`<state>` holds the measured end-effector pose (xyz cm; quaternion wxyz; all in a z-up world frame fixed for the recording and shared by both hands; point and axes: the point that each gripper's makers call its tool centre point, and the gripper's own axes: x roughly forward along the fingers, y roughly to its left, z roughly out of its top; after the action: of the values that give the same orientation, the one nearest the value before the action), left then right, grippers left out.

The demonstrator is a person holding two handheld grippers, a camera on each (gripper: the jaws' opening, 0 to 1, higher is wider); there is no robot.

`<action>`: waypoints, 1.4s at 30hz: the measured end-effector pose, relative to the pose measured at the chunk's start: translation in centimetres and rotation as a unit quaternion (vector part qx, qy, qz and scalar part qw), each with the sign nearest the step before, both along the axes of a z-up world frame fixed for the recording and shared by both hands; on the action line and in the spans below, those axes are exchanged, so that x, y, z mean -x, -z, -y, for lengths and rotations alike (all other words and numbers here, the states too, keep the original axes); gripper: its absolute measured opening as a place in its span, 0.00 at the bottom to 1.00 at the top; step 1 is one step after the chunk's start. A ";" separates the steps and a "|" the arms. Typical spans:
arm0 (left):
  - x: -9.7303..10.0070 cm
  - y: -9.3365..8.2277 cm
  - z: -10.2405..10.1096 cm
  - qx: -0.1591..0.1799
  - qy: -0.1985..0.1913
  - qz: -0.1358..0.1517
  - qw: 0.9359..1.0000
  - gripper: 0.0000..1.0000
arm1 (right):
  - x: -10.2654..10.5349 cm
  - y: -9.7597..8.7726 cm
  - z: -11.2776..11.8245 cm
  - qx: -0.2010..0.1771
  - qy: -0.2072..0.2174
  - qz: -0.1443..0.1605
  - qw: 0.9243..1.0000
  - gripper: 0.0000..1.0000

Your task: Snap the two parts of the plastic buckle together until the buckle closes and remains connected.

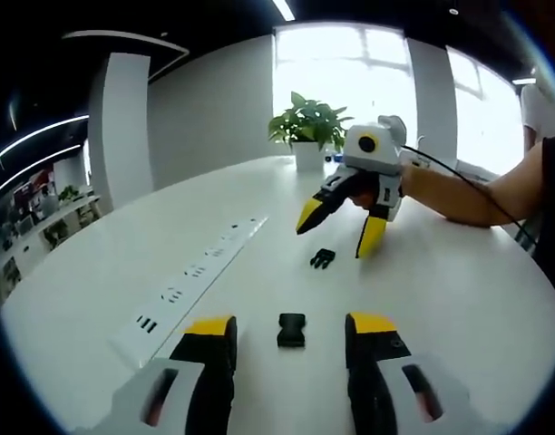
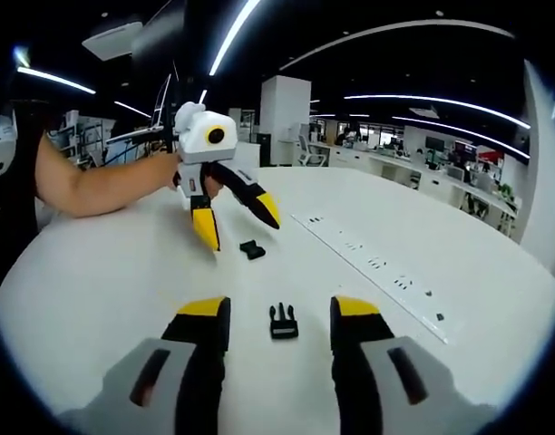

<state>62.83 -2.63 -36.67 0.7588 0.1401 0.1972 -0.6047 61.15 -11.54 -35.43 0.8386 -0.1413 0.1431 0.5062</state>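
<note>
Buckle socket (image 1: 291, 330) and pronged half (image 1: 322, 259) lie apart on the worktop (image 1: 459, 299); left claw (image 1: 291, 337) and right claw (image 2: 276, 319) both spread, empty.

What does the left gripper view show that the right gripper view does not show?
Left gripper view: a potted plant before bright windows.

Right gripper view: a long office with rows of desks under ceiling light strips.

Both: the white table, the socket strip set in it, the pronged buckle part and the socket buckle part lying apart, and both open claws, left claw and right claw.
</note>
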 end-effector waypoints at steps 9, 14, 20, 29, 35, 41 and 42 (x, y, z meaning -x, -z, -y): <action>0.1 0.2 0.1 -0.001 0.002 -0.002 1.000 0.45 | -0.1 0.3 0.1 0.005 0.002 0.001 1.000 0.45; 0.3 0.3 0.2 -0.001 0.005 -0.003 1.000 0.44 | -0.3 0.5 0.1 0.007 0.002 0.001 1.000 0.44; 0.3 0.4 0.3 0.000 0.004 -0.011 1.000 0.43 | -0.3 0.6 0.1 0.007 0.004 -0.001 1.000 0.42; 0.4 0.4 0.3 0.001 0.008 -0.009 1.000 0.40 | -0.3 0.7 0.0 0.007 0.002 -0.005 1.000 0.42; 0.5 0.5 0.4 0.004 0.010 -0.009 1.000 0.40 | -0.2 0.6 -0.2 -0.001 0.001 -0.008 1.000 0.40; 0.3 -0.2 0.5 0.028 0.007 -0.016 0.999 0.37 | -0.2 0.7 -0.2 0.000 0.000 -0.008 1.000 0.37; 0.4 -0.3 0.5 0.029 0.007 -0.015 0.999 0.37 | -0.2 0.7 -0.1 0.000 0.000 -0.008 1.000 0.37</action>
<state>62.46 -3.16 -36.41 0.7554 0.1101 0.1904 -0.6172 61.35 -11.39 -36.13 0.8373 -0.1374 0.1497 0.5075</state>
